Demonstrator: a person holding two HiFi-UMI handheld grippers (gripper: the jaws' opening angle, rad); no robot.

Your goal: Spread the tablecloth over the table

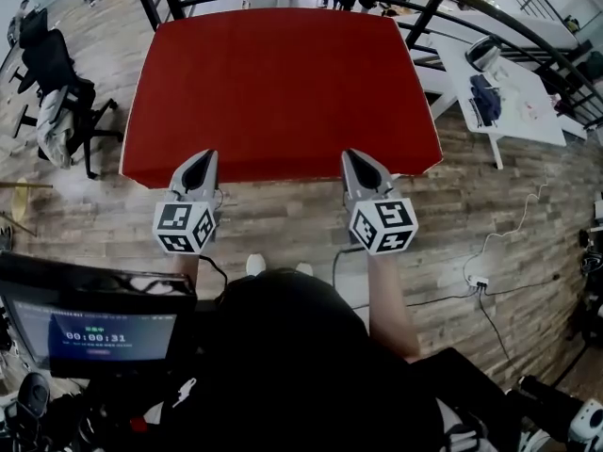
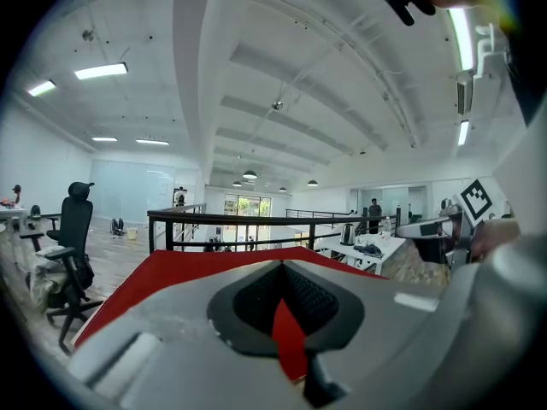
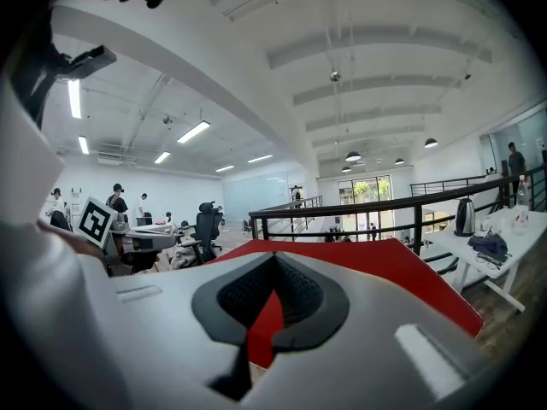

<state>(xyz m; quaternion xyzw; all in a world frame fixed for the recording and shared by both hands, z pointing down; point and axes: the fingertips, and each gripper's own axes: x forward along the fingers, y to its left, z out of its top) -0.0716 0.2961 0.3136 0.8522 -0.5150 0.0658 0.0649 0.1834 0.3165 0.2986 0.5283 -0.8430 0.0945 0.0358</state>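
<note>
The wooden floor spreads out from the black railing. The part farthest from the railing is hidden behind the person's dark torso and a monitor. The red tablecloth lies on the near side of the railing, and its far edge almost reaches the bars. It covers the table completely, so no leg or top shows, and I cannot tell whether the cloth rests on the table or is stretched just above it.

The cloth looks broader across than deep, with its long sides running along the railing, though the wide lens bends its outline. It is plain, flat and smooth, with rounded corners. A darker band hangs down along the side away from the railing.

A white table stands beside the railing to the right of the cloth, and its far end is cut off by the bars. A black office chair stands to the left, apart from the cloth.

The left gripper and the right gripper both hold the cloth's edge opposite the railing, one toward each corner. Each is clamped tight on the fabric. In the gripper views a thin red strip is pinched between the dark ribbed pads. The jaw tips are buried in the fold and hard to make out from above.
</note>
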